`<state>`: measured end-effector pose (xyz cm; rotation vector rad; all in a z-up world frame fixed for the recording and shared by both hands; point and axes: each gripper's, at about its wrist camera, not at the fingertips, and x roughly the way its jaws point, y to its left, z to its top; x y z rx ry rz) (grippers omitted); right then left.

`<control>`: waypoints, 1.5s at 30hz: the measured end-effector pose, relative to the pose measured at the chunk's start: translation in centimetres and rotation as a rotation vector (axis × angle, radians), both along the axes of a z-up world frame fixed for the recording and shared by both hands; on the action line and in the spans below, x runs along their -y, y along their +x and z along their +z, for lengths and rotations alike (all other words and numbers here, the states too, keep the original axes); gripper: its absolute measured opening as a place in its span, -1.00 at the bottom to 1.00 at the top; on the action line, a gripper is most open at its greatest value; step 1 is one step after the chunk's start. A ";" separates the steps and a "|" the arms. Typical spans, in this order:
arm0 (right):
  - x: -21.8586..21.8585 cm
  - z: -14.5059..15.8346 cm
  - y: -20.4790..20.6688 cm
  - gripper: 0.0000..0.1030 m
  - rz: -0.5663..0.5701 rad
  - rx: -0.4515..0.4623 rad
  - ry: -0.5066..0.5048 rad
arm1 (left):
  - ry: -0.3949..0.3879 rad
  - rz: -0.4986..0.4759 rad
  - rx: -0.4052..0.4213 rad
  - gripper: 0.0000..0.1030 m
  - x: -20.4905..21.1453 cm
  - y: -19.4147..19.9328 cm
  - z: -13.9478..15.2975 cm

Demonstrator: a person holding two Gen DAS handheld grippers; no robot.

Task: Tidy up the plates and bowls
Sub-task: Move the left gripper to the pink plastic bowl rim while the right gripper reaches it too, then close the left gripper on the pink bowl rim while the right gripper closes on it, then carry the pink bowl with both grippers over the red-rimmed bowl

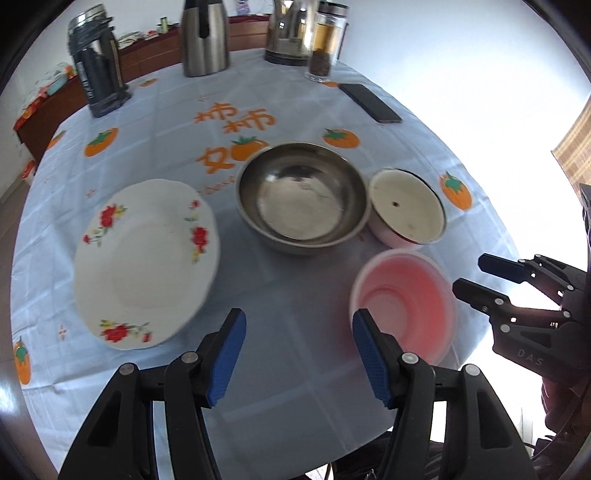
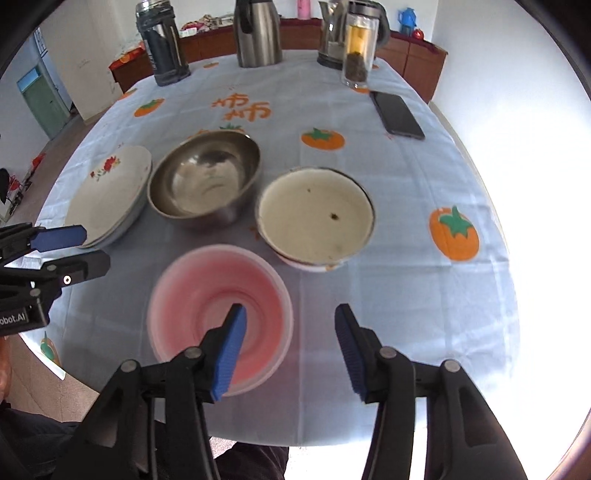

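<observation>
On the light blue tablecloth (image 1: 291, 280) lie a white plate with red flowers (image 1: 147, 258) (image 2: 110, 192), a steel bowl (image 1: 303, 195) (image 2: 205, 177), a white enamel bowl (image 1: 406, 206) (image 2: 314, 218) and a pink plastic bowl (image 1: 402, 302) (image 2: 207, 295). My left gripper (image 1: 298, 321) (image 2: 94, 247) hovers open over bare cloth between plate and pink bowl, holding nothing. My right gripper (image 2: 290, 314) (image 1: 471, 275) is open above the pink bowl's right rim. One pad is over the bowl, the other outside it, and neither presses on it.
At the table's far side stand a dark bottle (image 2: 164, 48), a steel thermos (image 2: 258, 33), a kettle (image 1: 291, 33) and a glass tea bottle (image 2: 358, 48). A black phone (image 2: 400, 114) lies at the far right. The near table edge runs just below both grippers.
</observation>
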<state>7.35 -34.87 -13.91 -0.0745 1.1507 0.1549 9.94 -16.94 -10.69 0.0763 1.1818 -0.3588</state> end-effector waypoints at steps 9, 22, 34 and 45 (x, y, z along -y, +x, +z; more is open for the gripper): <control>1.4 -1.9 -0.7 -0.40 0.013 -0.058 0.053 | 0.005 -0.043 -0.080 0.21 3.0 -0.6 -2.1; 0.9 -3.0 -0.6 -0.74 0.047 -0.091 0.110 | -0.013 -0.082 -0.178 -0.40 4.1 -0.9 -4.4; 0.2 -2.3 -1.1 -0.79 0.053 -0.078 0.116 | -0.028 -0.116 -0.168 -0.65 4.2 -1.5 -3.9; -0.8 1.5 -0.2 -0.79 0.065 -0.003 0.128 | -0.033 -0.111 -0.073 -0.65 2.3 -1.0 -0.2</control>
